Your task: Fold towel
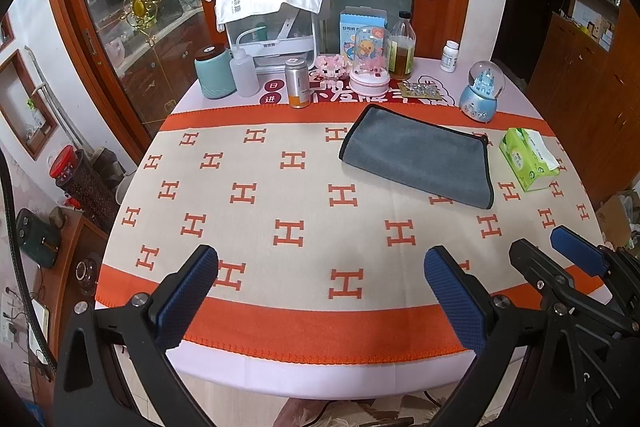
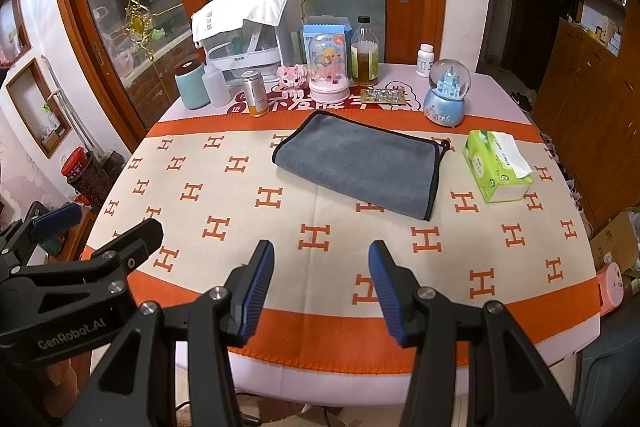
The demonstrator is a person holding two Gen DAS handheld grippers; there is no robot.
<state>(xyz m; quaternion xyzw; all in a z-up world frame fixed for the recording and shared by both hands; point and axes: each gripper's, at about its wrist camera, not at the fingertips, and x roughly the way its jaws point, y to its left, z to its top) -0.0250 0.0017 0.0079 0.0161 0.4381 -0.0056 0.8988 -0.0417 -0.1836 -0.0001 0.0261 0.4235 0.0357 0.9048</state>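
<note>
Both grippers (image 1: 320, 267) (image 2: 322, 259) open; towel (image 2: 360, 171) folded; R view shows slippers (image 2: 524, 99).

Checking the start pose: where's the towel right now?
The grey towel lies flat on the patterned cloth, right of centre in both views, just left of the green tissue pack.
</note>
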